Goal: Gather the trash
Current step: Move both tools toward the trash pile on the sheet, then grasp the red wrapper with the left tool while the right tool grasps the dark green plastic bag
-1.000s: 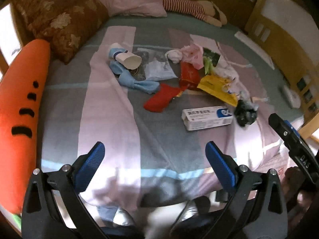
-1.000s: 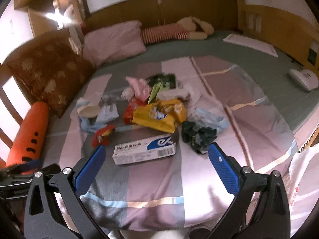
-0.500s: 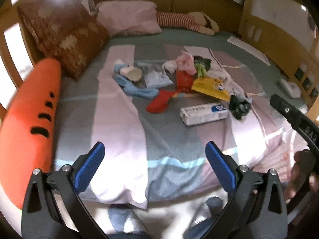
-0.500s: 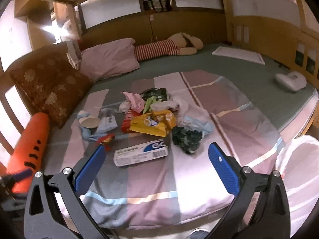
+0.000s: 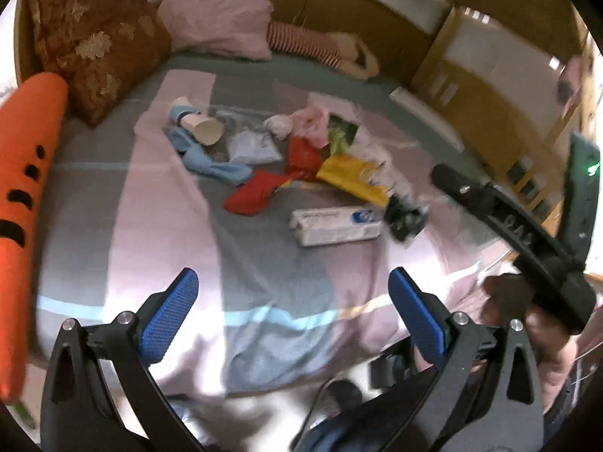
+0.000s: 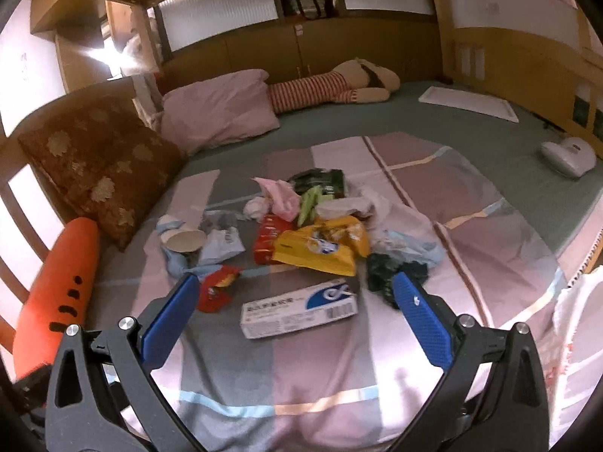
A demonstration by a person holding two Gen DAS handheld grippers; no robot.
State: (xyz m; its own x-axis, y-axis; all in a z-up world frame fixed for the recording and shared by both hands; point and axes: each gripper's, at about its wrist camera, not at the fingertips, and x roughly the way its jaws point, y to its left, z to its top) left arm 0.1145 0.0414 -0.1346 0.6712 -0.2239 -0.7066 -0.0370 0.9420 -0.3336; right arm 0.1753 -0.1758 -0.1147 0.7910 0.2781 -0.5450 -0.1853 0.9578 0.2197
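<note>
A heap of trash lies on the striped bedspread (image 6: 320,369): a white and blue box (image 6: 299,307) (image 5: 337,220), a yellow packet (image 6: 320,248) (image 5: 352,179), a red wrapper (image 6: 216,288) (image 5: 252,192), a dark crumpled bag (image 6: 392,275) (image 5: 405,216), a paper cup (image 6: 186,240) (image 5: 203,130), a pink bag (image 6: 280,196) and tissues. My left gripper (image 5: 297,312) is open and empty, near the bed's front edge. My right gripper (image 6: 296,314) is open and empty, short of the box; its body shows in the left wrist view (image 5: 527,237).
An orange carrot cushion (image 6: 56,301) and a brown pillow (image 6: 101,165) lie at the left. A pink pillow (image 6: 218,109) and a striped plush (image 6: 324,88) lie at the back. A white mesh bin (image 6: 576,342) stands at the bed's right edge. A white device (image 6: 569,156) sits far right.
Both grippers have shifted back and forth at the foot of the bed, and the right gripper now reaches further into the left wrist view. Both stay open. The trash has not moved.
</note>
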